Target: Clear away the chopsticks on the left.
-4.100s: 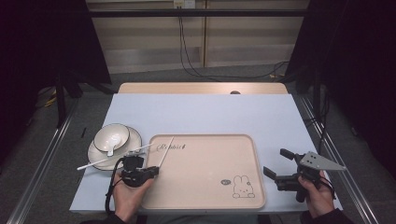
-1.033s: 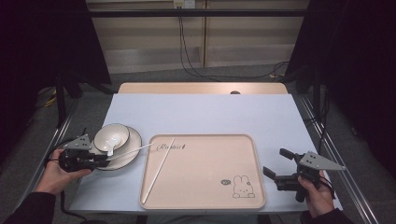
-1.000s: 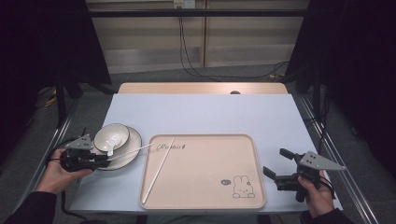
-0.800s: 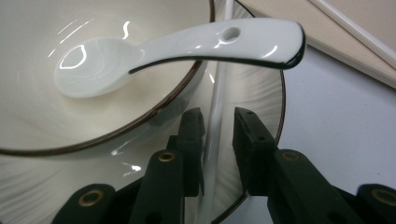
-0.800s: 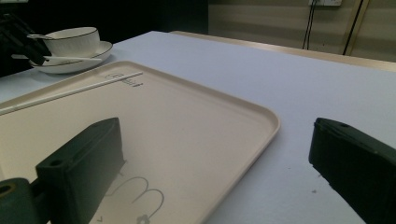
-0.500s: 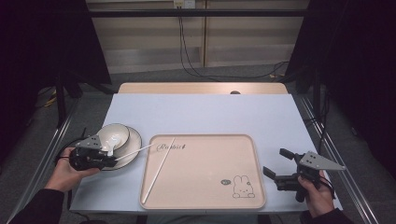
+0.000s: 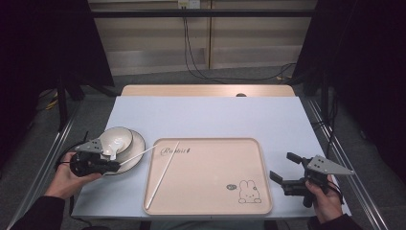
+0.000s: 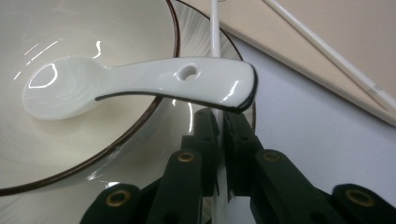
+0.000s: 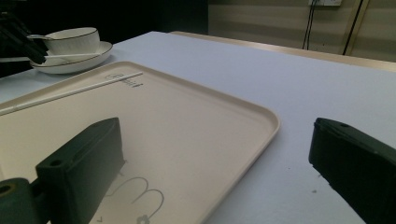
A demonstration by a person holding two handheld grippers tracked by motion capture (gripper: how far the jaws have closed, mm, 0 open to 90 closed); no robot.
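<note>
A white chopstick (image 7: pixel 139 155) lies from the rim of the white plate (image 7: pixel 136 143) toward the beige tray (image 7: pixel 210 191). My left gripper (image 7: pixel 115 165) is shut on its near end, at the plate's front edge. In the left gripper view the jaws have just been closing, with the chopstick (image 8: pixel 215 42) pinched between them at my left gripper (image 8: pixel 219 116). A second chopstick (image 7: pixel 163 175) lies slanted on the tray's left part. A white spoon (image 8: pixel 140 81) rests in the bowl (image 7: pixel 117 138) on the plate. My right gripper (image 7: pixel 281 166) stands open beside the tray's right edge, with nothing in it.
The table (image 7: pixel 210 115) has a pale blue top with a wooden strip at the back. The tray carries a printed rabbit (image 7: pixel 249 191) near its right front corner. In the right gripper view the tray's rim (image 9: pixel 261 116) lies between the jaws. Metal rails run along both table sides.
My left gripper has moved right, from the plate's left side to its front edge, and has shut on the chopstick there. The right gripper has not moved.
</note>
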